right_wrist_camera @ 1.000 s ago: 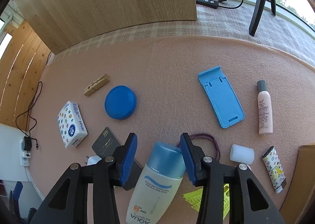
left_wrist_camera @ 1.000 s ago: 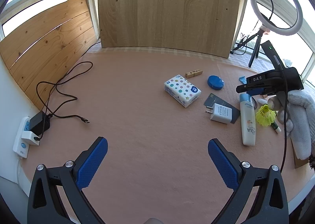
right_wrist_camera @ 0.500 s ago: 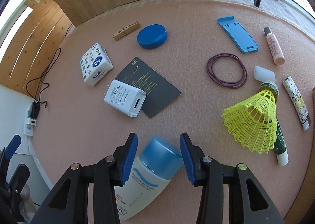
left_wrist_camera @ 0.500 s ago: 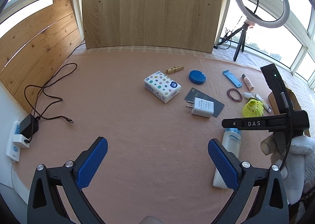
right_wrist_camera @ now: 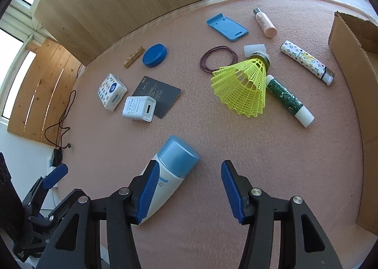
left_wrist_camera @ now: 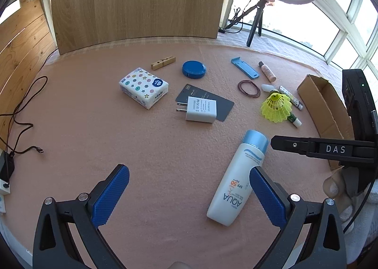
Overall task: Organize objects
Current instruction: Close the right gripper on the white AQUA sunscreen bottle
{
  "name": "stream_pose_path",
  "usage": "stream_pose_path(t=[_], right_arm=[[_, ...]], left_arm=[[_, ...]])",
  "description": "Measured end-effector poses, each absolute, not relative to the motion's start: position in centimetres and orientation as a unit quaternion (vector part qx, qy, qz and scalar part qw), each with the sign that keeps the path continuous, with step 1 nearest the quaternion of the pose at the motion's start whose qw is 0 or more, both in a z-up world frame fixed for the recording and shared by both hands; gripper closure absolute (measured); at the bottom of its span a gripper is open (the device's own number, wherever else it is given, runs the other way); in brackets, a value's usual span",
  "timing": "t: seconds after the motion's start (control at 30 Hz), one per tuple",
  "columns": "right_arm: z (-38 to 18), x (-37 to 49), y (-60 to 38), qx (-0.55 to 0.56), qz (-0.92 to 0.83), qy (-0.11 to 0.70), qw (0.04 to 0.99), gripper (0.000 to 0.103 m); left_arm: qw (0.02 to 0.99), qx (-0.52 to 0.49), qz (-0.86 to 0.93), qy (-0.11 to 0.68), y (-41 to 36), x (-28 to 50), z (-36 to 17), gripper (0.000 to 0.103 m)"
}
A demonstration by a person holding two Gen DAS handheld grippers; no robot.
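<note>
A white sunscreen bottle (right_wrist_camera: 174,162) with a light blue cap lies flat on the pink mat. My right gripper (right_wrist_camera: 190,192) hovers over its cap end with the jaws opening. The left pad (right_wrist_camera: 147,193) is beside the bottle and the right pad (right_wrist_camera: 232,193) stands well off it, so nothing is gripped. In the left wrist view the same bottle (left_wrist_camera: 238,174) lies just inside the right finger of my left gripper (left_wrist_camera: 189,195), which is wide open and holds nothing. The right gripper (left_wrist_camera: 323,148) shows there as a black bar at the right edge.
Farther back lie a yellow shuttlecock (right_wrist_camera: 241,87), green glue stick (right_wrist_camera: 288,101), patterned lighter (right_wrist_camera: 307,62), rubber band (right_wrist_camera: 218,58), blue phone stand (right_wrist_camera: 226,26), pink bottle (right_wrist_camera: 264,23), white charger (right_wrist_camera: 139,108) on a black card, tissue pack (right_wrist_camera: 112,91), blue lid (right_wrist_camera: 154,55). A cardboard box (right_wrist_camera: 354,56) borders the right.
The right gripper carried the bottle toward the near edge of the mat, then its jaws spread and the bottle now lies loose. The left gripper swung right, bringing the bottle near its right finger.
</note>
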State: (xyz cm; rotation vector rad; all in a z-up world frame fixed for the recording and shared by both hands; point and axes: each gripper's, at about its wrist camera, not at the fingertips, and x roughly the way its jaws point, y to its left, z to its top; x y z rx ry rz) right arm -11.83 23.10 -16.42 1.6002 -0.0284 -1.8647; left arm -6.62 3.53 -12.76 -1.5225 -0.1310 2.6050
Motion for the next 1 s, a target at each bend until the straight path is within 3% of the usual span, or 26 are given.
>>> stream_pose_path(t=[0.4,0.63,0.77,1.0], right_arm=[[-18.5,-11.1,25.4,0.651,-0.687,-0.068,0.318,0.052],[-18.7,-11.0,25.2,0.654,-0.679,-0.065,0.327,0.052],[-19.0,-11.1,24.7,0.658,-0.673,-0.064,0.332,0.052],[-19.4,-11.3,24.3,0.660,-0.669,-0.058,0.337,0.052]], left_arm=[[0.142,-0.550,0.822,-0.043,7.8,-8.1,-16.7,0.002],[0.153,-0.567,0.806,-0.066,8.9,-8.3,-18.0,0.010],[0.174,-0.574,0.796,-0.076,10.0,-8.4,-18.5,0.022],[0.217,-0.570,0.788,-0.084,11.9,-8.2,-18.2,0.023]])
